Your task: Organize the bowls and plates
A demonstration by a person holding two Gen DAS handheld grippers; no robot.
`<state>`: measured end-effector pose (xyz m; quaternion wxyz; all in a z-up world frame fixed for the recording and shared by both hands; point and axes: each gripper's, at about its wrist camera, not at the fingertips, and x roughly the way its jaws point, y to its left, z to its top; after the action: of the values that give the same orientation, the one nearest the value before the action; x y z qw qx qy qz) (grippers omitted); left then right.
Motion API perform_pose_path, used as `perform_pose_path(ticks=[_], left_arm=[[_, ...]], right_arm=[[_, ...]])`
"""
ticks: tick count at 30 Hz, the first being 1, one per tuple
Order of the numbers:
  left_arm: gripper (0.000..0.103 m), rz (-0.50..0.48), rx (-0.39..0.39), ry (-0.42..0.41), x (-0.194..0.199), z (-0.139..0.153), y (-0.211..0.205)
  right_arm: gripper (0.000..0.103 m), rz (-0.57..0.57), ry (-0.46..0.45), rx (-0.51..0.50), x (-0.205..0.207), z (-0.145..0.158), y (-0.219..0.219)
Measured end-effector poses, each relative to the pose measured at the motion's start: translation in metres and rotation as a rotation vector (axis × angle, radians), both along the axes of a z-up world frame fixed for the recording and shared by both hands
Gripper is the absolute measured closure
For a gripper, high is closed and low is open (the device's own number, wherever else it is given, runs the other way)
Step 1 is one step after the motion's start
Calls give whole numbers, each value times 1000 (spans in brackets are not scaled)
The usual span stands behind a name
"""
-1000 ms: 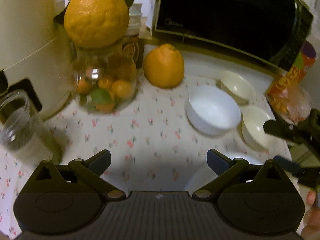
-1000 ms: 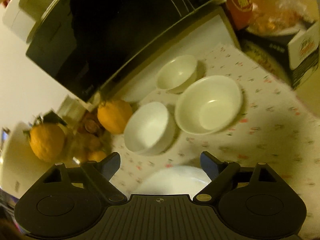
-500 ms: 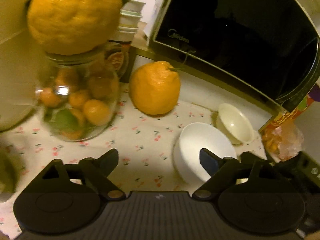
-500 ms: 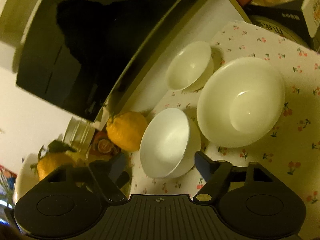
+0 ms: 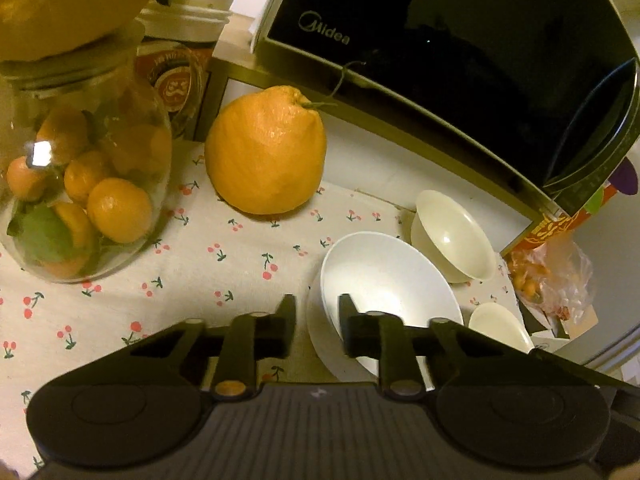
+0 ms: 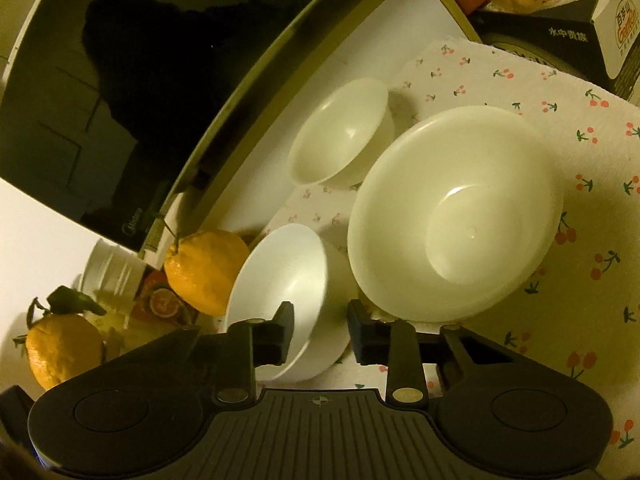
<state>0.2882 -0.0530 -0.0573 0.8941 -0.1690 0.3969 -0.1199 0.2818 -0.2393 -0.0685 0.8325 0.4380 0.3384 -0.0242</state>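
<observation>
left gripper (image 5: 317, 330): jaws closing, narrow gap; near rim of white bowl (image 5: 384, 280) sits in the gap, right finger inside the bowl, left finger outside; can't tell if pads press yet
right gripper (image 6: 320, 334): jaws closing over the opposite rim of the same white bowl (image 6: 280, 280); left finger inside, right finger outside; pad contact unclear
white bowl: glossy, plain white, deep, empty; sits on a flat white plate (image 5: 326, 346) on the cherry-print cloth (image 5: 180, 280), between both grippers
large bowl (image 6: 456, 212): cream, wide, shallow rim, empty; just beside the white bowl, on the cloth
small bowl (image 6: 340, 132): cream, deep, empty; behind the other two, near the microwave (image 5: 460, 52)
glass jar (image 5: 80, 184): clear, holds small oranges plus a green leaf; big citrus resting on its mouth
loose citrus (image 5: 266, 150): large, orange, stemmed, on the cloth edge between jar and bowls
far right: plastic bag (image 5: 552, 280) of small orange fruit, by a printed box
</observation>
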Motion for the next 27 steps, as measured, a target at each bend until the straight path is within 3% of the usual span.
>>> perform_pose_path(ticks=[2, 14, 27], left_arm=[[89, -4, -1, -2, 0, 0, 0], [90, -1, 66, -17, -14, 25, 13], [90, 46, 151, 56, -44, 43, 48]], right_arm=[[82, 1, -3, 0, 0, -1, 0], [82, 65, -21, -18, -4, 22, 21], [82, 227, 8, -78, -20, 45, 72]])
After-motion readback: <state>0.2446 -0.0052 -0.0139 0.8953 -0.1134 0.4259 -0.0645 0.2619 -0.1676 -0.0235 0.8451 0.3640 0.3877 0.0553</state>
